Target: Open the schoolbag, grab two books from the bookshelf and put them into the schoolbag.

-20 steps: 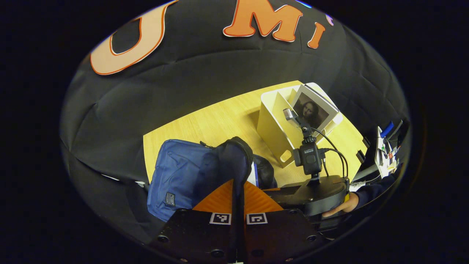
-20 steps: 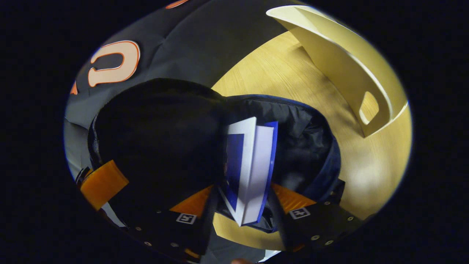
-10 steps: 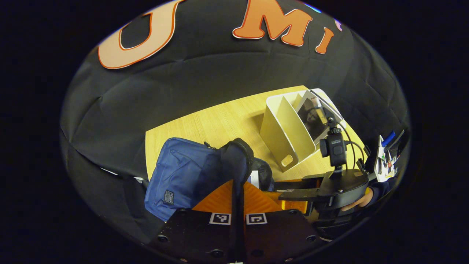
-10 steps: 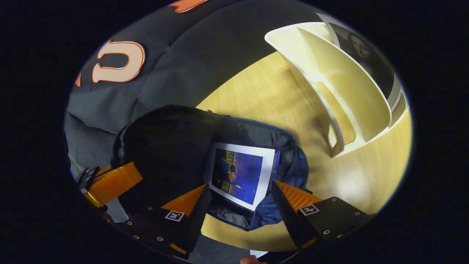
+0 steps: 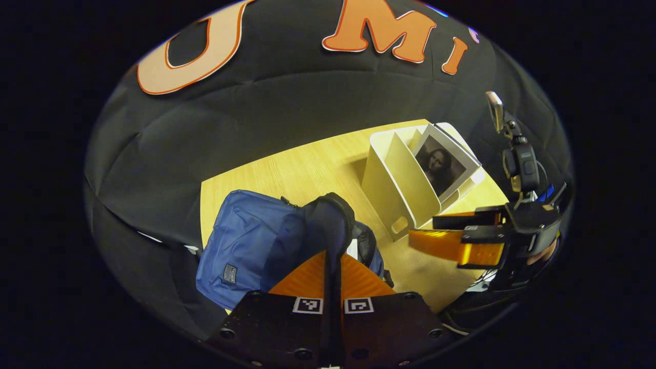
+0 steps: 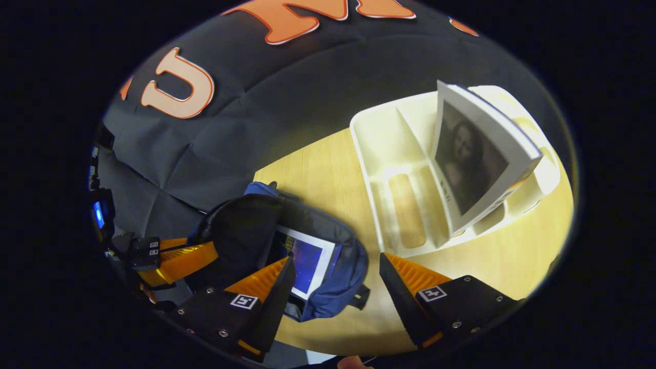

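Observation:
The blue schoolbag [image 5: 241, 241] lies on the wooden table, and its dark flap [image 5: 328, 220] is lifted. My left gripper [image 5: 333, 256] is shut on that flap's edge and holds it up. Inside the open bag [image 6: 341, 279] lies a blue-covered book [image 6: 307, 259]. My right gripper [image 6: 335, 269] hangs open above the bag's mouth, with nothing between its fingers. From the left gripper view the right gripper [image 5: 435, 231] is to the right, in front of the cream bookshelf [image 5: 400, 179]. A grey book with a portrait cover [image 6: 471, 164] leans in the shelf's [image 6: 389, 154] far compartment.
The left gripper [image 6: 207, 250] shows at the left of the right gripper view, on the flap [image 6: 241, 230]. Bare tabletop [image 6: 328, 179] lies between bag and shelf. A hand [image 5: 540, 253] holds the right gripper. Black cloth walls stand close behind the table.
The right gripper opened and let the blue book drop flat into the bag, then rose and drew back toward the shelf. The left gripper kept hold of the flap.

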A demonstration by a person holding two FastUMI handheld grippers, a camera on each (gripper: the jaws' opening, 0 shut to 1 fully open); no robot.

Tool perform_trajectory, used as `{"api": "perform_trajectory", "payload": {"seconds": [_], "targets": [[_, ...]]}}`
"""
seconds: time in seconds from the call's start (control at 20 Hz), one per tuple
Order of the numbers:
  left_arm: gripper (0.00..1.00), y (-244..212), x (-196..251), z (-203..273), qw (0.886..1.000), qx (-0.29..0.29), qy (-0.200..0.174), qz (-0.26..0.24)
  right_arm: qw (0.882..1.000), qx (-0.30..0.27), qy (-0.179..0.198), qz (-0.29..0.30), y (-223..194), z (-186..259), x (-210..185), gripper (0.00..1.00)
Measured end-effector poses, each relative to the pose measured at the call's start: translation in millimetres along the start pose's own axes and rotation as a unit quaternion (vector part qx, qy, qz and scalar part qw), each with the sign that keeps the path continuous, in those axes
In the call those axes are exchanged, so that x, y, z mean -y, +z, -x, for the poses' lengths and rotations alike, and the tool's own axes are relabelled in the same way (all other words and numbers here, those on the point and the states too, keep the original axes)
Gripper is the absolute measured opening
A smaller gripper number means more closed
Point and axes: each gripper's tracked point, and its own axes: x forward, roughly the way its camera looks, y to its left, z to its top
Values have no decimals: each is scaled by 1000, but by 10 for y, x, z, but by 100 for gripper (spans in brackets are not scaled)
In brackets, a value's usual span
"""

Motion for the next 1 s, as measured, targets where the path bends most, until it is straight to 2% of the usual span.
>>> {"api": "perform_trajectory", "payload": {"seconds": [0.3,0.5,0.7,0.9,1.0], "targets": [[1,-67,67,-72,1000,2,-6,13,997,33,-54,33,383,438,491,97],[1,-76,84,-79,1000,5,-4,16,996,33,-60,50,665,630,606,97],[1,-144,122,-91,999,6,-12,31,991,35,-103,81,1011,799,935,97],[1,-168,116,-110,999,6,-13,40,985,10,-131,109,1222,739,1150,97],[1,-172,147,-122,999,4,-14,42,987,-10,-124,103,1290,594,1216,97]]}}
